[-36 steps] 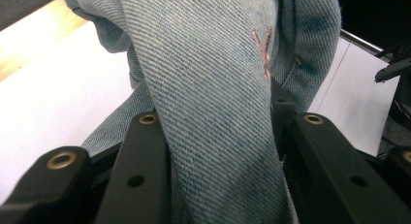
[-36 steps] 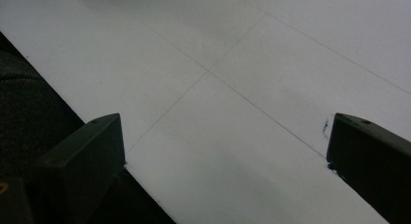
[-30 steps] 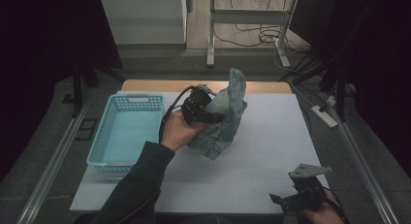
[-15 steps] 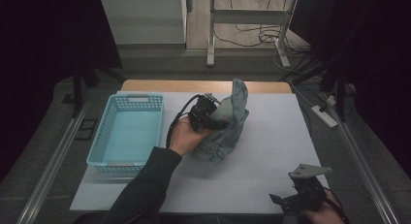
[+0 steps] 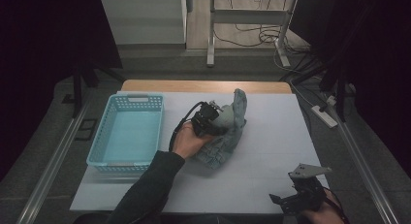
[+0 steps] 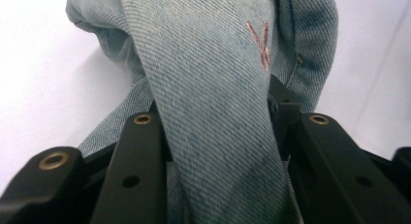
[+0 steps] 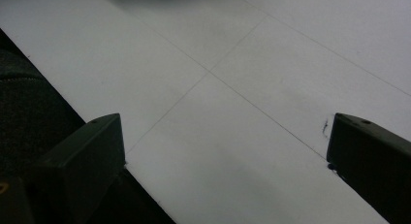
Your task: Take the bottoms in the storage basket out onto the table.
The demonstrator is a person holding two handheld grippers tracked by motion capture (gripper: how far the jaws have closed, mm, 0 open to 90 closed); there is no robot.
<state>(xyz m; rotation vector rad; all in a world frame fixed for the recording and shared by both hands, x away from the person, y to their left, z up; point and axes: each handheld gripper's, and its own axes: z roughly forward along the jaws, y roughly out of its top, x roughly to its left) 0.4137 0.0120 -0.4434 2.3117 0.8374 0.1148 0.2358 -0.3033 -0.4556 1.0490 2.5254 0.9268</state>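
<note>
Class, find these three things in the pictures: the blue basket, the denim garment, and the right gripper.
blue basket point(image 5: 127, 99): high view, on its far rim.
denim garment point(image 6: 213, 103): left gripper view, on the fold clamped between the jaws.
right gripper point(image 5: 281, 201): high view, midway between its open fingertips, near the table's front edge.

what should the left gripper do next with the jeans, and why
Probably carry the denim left toward the blue basket. The left gripper has its jaws closed on a fold of the cloth, part of it is raised off the table, and the right gripper sits open, apart, holding nothing.
</note>
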